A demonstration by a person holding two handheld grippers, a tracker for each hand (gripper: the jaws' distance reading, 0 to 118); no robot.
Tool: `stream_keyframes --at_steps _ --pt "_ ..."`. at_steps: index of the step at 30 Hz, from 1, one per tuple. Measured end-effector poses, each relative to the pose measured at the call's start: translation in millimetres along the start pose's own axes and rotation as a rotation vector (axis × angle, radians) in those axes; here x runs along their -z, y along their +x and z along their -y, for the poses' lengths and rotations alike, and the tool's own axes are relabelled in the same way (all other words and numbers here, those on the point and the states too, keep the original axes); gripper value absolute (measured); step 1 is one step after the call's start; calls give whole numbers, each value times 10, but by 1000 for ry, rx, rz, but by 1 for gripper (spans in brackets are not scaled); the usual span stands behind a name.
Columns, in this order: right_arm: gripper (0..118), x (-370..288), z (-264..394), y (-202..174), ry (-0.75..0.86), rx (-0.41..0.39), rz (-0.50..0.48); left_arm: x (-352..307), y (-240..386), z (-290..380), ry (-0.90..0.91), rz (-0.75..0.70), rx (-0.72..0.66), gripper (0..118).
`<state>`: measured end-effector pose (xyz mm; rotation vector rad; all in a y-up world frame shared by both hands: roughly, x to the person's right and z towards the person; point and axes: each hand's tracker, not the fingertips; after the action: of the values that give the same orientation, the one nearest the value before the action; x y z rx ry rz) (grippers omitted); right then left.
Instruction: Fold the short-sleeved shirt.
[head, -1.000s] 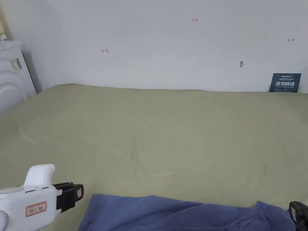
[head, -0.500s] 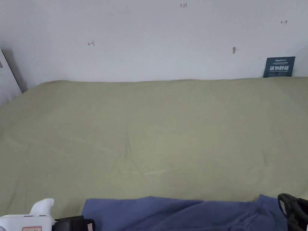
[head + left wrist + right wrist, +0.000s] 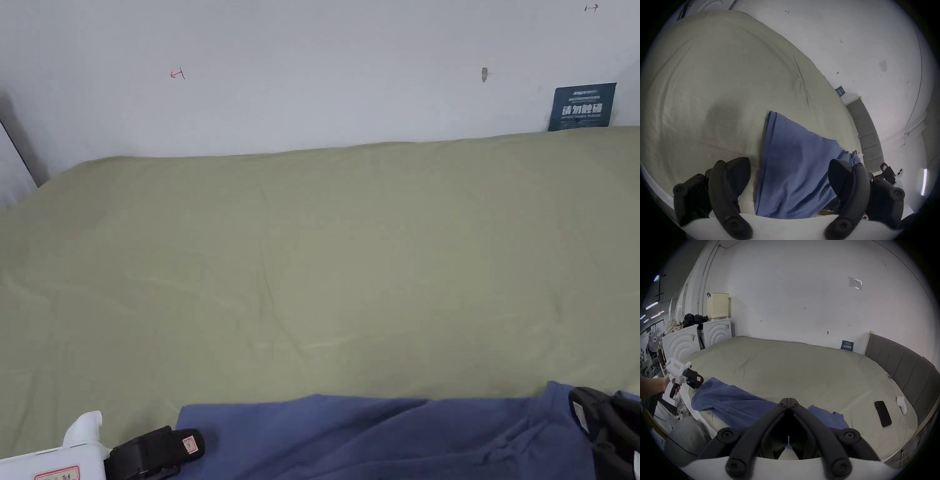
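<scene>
2 grippers were at the blue shirt [image 3: 387,437] on the near edge of the green bed [image 3: 325,250]. The left gripper [image 3: 789,177], jaws wide, had come down beside the shirt's left end since 1 second ago. The right gripper [image 3: 788,400] was closed; whether it pinched the cloth, I cannot tell.

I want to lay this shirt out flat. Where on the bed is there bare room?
The green sheet lies bare from the blue shirt to the wall. The near edge is crowded: the shirt, the left gripper and the right gripper. By the grey headboard lie a black phone and a white object.
</scene>
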<state>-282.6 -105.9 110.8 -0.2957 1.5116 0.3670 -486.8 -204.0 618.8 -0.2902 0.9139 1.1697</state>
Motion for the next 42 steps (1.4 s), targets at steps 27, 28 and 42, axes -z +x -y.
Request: stream_keyframes --at_steps 27,28,42 --pt "0 -396 -91 195 80 52 32 -114 1418 -139 21 160 261 7" --pt "0 -419 -91 214 85 56 37 -73 1532 -115 7 177 290 7" --pt "0 -759 -38 538 115 110 116 967 2623 375 -154 272 334 7"
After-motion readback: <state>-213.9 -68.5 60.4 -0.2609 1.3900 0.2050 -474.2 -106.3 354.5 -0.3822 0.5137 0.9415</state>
